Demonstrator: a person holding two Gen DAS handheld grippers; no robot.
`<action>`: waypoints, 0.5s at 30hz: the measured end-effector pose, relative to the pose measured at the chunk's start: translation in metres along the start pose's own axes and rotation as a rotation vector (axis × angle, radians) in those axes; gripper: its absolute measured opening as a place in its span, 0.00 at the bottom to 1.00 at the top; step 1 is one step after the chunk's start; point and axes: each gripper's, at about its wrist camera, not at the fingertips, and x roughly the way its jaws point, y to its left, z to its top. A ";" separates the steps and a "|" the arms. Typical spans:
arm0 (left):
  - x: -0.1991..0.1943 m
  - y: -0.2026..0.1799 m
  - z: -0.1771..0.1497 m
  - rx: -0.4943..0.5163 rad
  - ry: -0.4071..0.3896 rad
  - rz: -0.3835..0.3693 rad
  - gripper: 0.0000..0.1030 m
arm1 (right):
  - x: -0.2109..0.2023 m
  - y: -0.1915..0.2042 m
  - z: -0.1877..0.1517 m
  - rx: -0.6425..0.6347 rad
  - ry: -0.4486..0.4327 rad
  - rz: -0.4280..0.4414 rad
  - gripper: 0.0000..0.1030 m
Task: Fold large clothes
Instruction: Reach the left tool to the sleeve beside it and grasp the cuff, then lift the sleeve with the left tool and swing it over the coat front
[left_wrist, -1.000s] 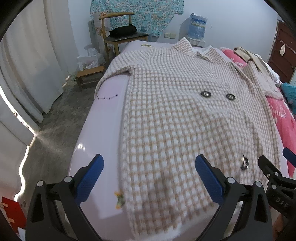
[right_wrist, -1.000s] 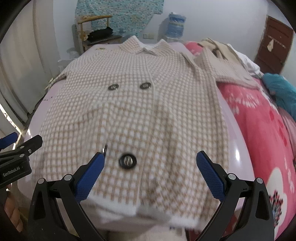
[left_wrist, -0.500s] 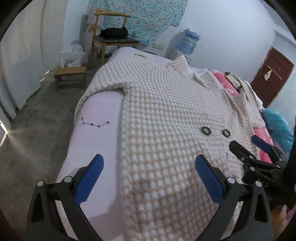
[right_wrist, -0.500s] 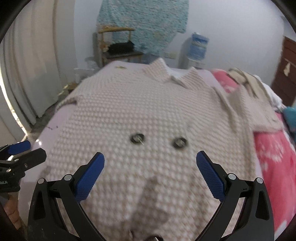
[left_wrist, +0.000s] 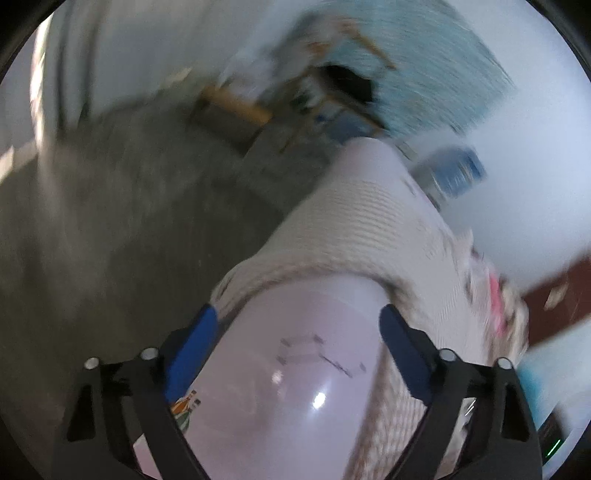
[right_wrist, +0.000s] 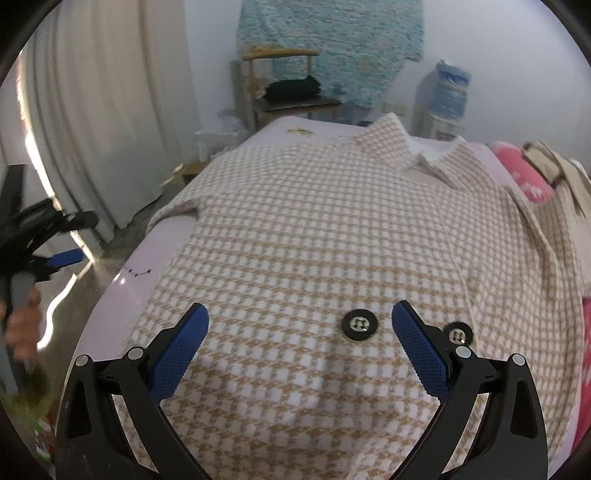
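On the pale lilac bed (right_wrist: 122, 291), a beige-and-white houndstooth coat (right_wrist: 332, 236) lies spread flat, front up, collar toward the far wall, two dark buttons (right_wrist: 359, 324) near its middle. The right gripper (right_wrist: 300, 350) hovers over the coat's front, its blue pads wide apart with nothing between them. The left gripper (left_wrist: 297, 347), seen in a blurred view, is above the bed's left edge beside the coat's sleeve (left_wrist: 325, 240); its jaws are closing, still wide, holding nothing.

bare sheet (left_wrist: 295, 369) beside sleeve (left_wrist: 351, 236), chair (right_wrist: 280, 85) beyond bed
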 end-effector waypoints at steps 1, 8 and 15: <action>0.009 0.015 0.008 -0.064 0.023 -0.026 0.81 | 0.001 0.002 0.001 -0.011 0.004 0.002 0.92; 0.089 0.111 0.016 -0.583 0.285 -0.300 0.80 | 0.006 0.014 0.003 -0.075 0.050 -0.030 0.92; 0.138 0.146 -0.017 -0.900 0.407 -0.505 0.81 | 0.016 0.020 0.003 -0.098 0.093 -0.070 0.92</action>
